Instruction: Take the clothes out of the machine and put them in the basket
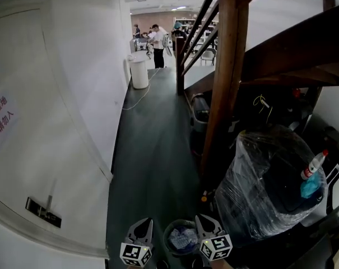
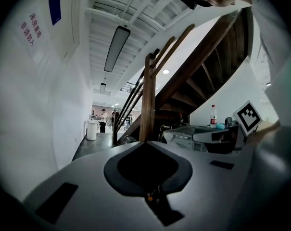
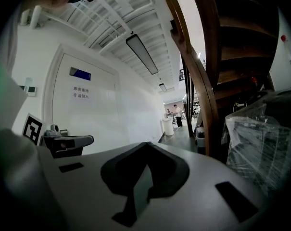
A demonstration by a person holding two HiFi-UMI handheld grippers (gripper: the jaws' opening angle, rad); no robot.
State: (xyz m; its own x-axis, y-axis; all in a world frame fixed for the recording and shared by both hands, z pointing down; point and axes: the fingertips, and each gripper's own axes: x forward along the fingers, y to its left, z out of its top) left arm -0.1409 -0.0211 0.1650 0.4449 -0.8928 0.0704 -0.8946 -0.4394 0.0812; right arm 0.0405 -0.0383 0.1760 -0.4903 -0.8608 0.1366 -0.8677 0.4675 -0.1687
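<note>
Basket (image 1: 182, 238) in head view only, between left gripper (image 1: 146, 222) and right gripper (image 1: 202, 218), fingers (image 2: 147, 165) clenched, empty.

A dark green floor (image 1: 152, 150) is stretching away down a narrow corridor. A white cylindrical bin (image 1: 139, 74) is standing on it at the far end, with a thin white cable (image 1: 137, 98) trailing across the floor near it. A brown wooden post (image 1: 222, 83) is rising from the floor on the right, just beside a bulky dark object wrapped in clear plastic film (image 1: 270, 184). A round dark basket (image 1: 182, 238) is sitting on the floor at the near end.
</note>
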